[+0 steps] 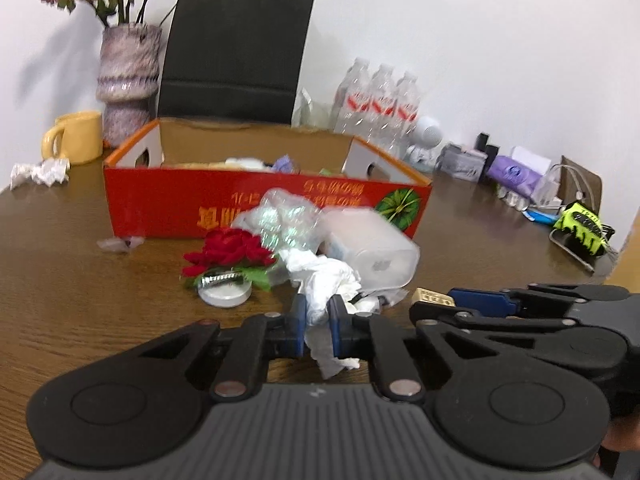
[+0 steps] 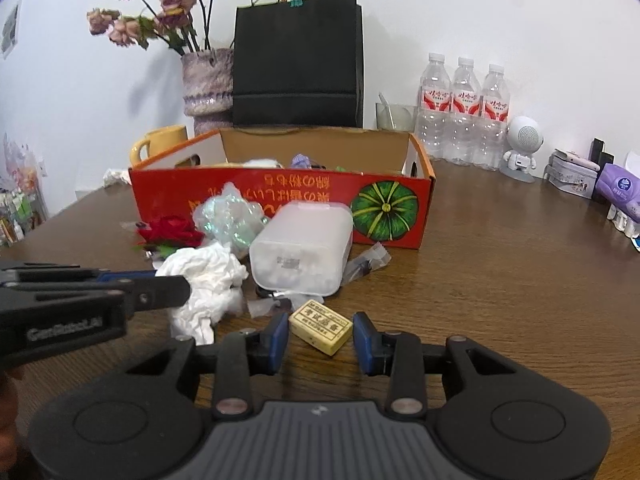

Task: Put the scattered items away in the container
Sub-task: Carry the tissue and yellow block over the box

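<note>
A red cardboard box (image 1: 168,204) (image 2: 404,216) stands open on the brown table with several items inside. In front of it lie a red fabric rose (image 1: 228,250) (image 2: 170,232), crumpled clear wrap (image 1: 284,216) (image 2: 228,216), a frosted plastic tub (image 1: 368,244) (image 2: 304,248), a round tin (image 1: 226,294) and a yellowish eraser (image 2: 321,326) (image 1: 434,298). My left gripper (image 1: 318,320) (image 2: 176,292) is shut on a crumpled white tissue (image 1: 324,280) (image 2: 208,280). My right gripper (image 2: 321,340) (image 1: 460,300) is open, its fingers either side of the eraser.
A black paper bag (image 1: 236,48), a vase of dried flowers (image 1: 128,80) and a yellow mug (image 1: 76,136) stand behind the box. Water bottles (image 2: 464,112), a white toy robot (image 2: 520,148), tins and a purple pack (image 2: 620,188) sit right. Another crumpled tissue (image 1: 40,172) lies far left.
</note>
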Tool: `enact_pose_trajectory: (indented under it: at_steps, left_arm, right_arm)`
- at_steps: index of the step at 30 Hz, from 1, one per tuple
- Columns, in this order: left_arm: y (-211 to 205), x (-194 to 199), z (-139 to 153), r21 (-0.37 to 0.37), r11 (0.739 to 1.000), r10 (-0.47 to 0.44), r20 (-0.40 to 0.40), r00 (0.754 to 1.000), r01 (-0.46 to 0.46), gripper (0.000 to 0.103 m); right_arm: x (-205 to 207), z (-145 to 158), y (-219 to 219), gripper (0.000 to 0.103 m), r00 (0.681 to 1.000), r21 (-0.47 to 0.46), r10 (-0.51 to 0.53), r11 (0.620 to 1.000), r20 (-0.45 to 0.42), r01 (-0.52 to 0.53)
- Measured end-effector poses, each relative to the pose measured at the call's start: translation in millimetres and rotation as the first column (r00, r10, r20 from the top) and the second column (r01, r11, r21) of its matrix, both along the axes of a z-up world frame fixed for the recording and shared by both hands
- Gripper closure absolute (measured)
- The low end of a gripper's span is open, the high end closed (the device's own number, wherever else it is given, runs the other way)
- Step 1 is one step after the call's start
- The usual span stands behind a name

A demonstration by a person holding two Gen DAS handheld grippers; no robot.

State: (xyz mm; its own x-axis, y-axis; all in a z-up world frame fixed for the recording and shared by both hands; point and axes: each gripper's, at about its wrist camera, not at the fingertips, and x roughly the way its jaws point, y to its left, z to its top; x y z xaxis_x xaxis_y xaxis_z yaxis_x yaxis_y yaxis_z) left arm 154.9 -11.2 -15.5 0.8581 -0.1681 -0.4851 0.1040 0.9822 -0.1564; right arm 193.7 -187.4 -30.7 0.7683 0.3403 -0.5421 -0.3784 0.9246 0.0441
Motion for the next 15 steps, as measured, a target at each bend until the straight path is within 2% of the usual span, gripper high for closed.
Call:
enact_pose_trajectory:
  at_steps: [6, 15]
  left_arm:
    - [6.3, -8.8, 10.3, -0.014, 1.0, -0.006, 0.03, 1.0, 0.006, 0.091]
    - [17.6, -10.7, 40.6, -0.018, 1.0, -0.002, 0.111, 0.994, 0.004, 0.091]
  right_arm:
    - [-5.0, 14.0, -6.5, 0.069, 1.0, 0.04, 0.004, 0.999, 0.026, -0.005]
    - [-0.1, 45.2, -0.9, 0.069, 0.997, 0.086, 0.023, 0.996, 0.076, -0.03]
